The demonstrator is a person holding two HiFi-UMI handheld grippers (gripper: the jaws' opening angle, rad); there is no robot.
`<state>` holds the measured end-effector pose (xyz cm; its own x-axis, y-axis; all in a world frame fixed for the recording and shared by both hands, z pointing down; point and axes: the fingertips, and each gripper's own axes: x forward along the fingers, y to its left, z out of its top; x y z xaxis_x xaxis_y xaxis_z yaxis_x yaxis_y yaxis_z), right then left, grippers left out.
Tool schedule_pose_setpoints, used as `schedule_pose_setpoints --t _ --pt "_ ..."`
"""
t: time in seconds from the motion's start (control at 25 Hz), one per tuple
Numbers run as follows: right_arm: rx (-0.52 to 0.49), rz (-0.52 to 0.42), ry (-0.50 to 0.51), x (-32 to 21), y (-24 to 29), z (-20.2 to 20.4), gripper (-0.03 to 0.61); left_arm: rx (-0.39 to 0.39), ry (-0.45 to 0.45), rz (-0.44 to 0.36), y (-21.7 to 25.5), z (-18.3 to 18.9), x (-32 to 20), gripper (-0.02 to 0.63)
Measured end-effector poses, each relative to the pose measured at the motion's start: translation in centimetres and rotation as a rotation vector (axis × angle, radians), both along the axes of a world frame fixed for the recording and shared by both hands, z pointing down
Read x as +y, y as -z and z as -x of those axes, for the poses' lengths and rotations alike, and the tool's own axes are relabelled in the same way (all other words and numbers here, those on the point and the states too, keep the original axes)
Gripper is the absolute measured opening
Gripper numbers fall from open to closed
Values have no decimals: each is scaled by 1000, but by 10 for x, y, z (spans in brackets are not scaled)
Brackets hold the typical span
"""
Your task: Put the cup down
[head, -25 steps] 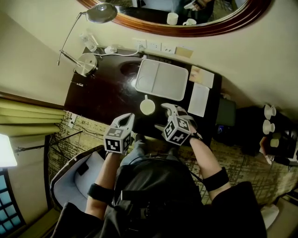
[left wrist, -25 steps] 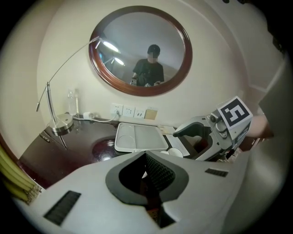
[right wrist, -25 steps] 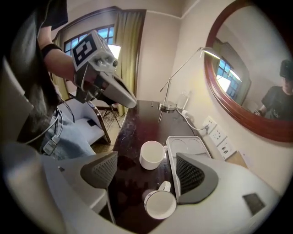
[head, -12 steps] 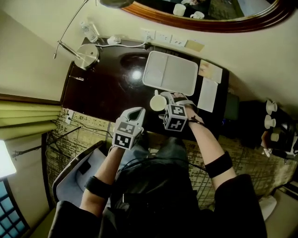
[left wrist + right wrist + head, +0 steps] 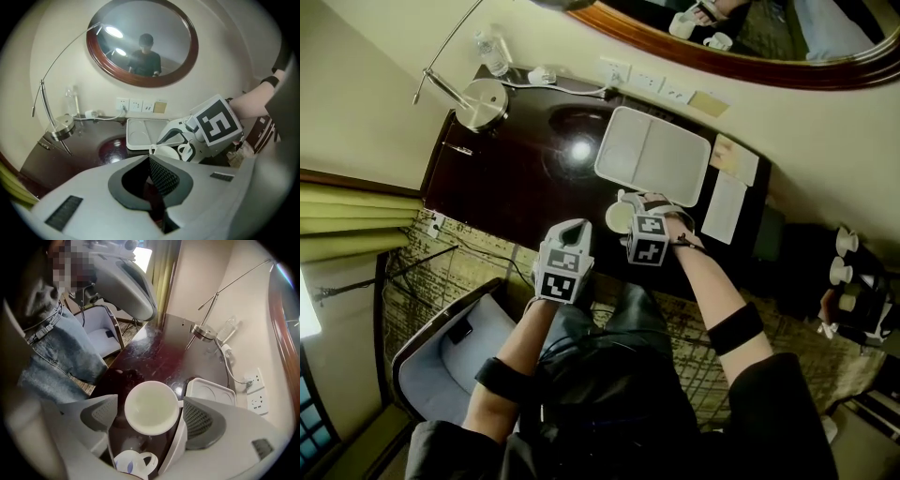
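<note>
A dark polished desk (image 5: 502, 178) stands under an oval wood-framed mirror (image 5: 741, 66). On it lies a white two-part tray (image 5: 652, 156) below the wall sockets (image 5: 647, 82), with papers (image 5: 724, 208) just beside it. A lamp base (image 5: 483, 98) and a water bottle (image 5: 491, 53) fill the left corner.

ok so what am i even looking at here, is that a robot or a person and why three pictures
It is a person, not a robot, holding a two-jaw gripper in each hand. The head view looks steeply down from a camera on their head. The other two views come from a camera riding on each gripper, looking along its jaws. On the dark desk are a white tray, a lamp, some papers and a white cup. The left gripper is shut and empty. The right gripper has just been opening its jaws; they stand wide with the cup between them, apparently not squeezing it, so nothing is held.
</note>
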<state>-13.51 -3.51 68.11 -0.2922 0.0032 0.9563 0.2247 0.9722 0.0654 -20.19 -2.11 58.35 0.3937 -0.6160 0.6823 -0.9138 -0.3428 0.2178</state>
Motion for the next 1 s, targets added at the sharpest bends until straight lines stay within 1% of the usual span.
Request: schedule_pose_setpoints --t 0.12,0.28,0.36,0.4,0.44,0.48,0.52,0.76,1.0 --pt "-5 -19 19 -6 -8 2 471 8 37 16 -7 -2 -4 1" --pt "16 -19 72 -4 -17 1 468 16 34 25 -13 -10 -7 1" --pt "17 -41 99 -6 -16 4 456 20 39 31 -16 -10 -9 1" --pt "16 -59 117 -7 -14 5 437 21 42 33 -18 -10 -10 1" --pt "18 -74 134 -8 -13 6 443 22 46 33 -18 -10 -12 1" --pt "22 -79 143 -7 -14 4 433 23 50 34 -19 -9 -13 1" --pt "25 -78 145 -5 -16 2 417 24 53 36 -20 -9 -14 1" --pt "22 -81 157 -4 -18 2 417 25 57 42 -24 -6 -18 1" --pt "17 -85 141 -5 -11 5 407 27 57 43 -25 -4 -21 1"
